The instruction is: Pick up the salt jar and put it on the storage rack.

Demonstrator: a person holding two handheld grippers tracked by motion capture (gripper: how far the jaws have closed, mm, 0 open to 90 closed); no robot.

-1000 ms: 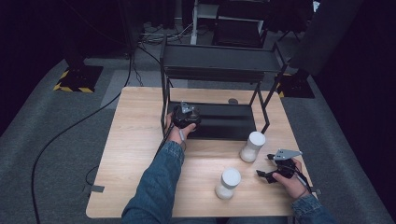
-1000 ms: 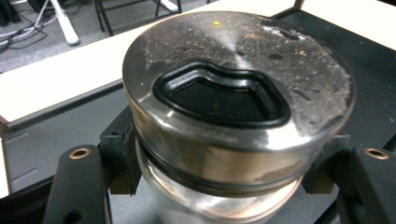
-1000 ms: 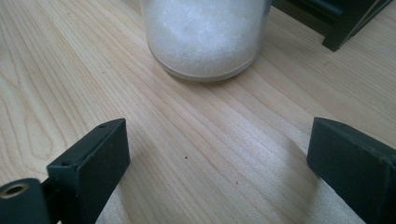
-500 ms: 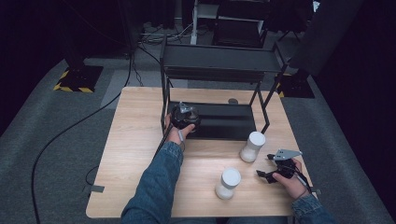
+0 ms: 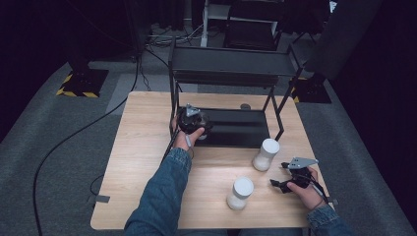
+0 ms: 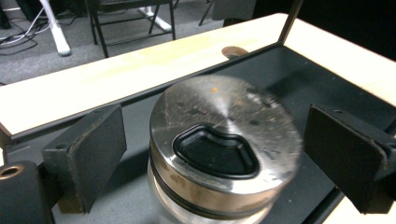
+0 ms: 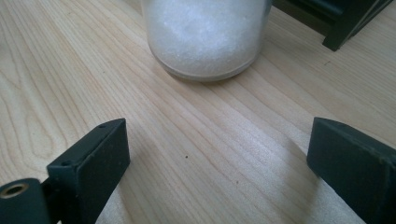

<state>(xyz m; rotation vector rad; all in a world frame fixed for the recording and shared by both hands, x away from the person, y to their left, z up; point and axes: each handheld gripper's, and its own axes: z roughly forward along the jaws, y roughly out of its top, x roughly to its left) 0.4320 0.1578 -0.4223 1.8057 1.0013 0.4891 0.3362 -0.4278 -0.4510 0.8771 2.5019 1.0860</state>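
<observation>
The left hand-held gripper (image 6: 212,154) has just been opening; its pads now stand spread clear of the steel-lidded jar (image 6: 224,149) between them, which sits on the rack's (image 5: 236,129) dark bottom shelf. Withdrawing crookedly could let a pad catch the lid and tip the jar. The right hand-held gripper (image 7: 217,163) waits spread over the tabletop (image 7: 196,121), near a white jar (image 7: 205,35).

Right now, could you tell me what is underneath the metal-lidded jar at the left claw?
The jar stands on the rack's dark bottom shelf, between the open left claw's pads, which have just been opening. Its lid covers whatever is inside.
</observation>
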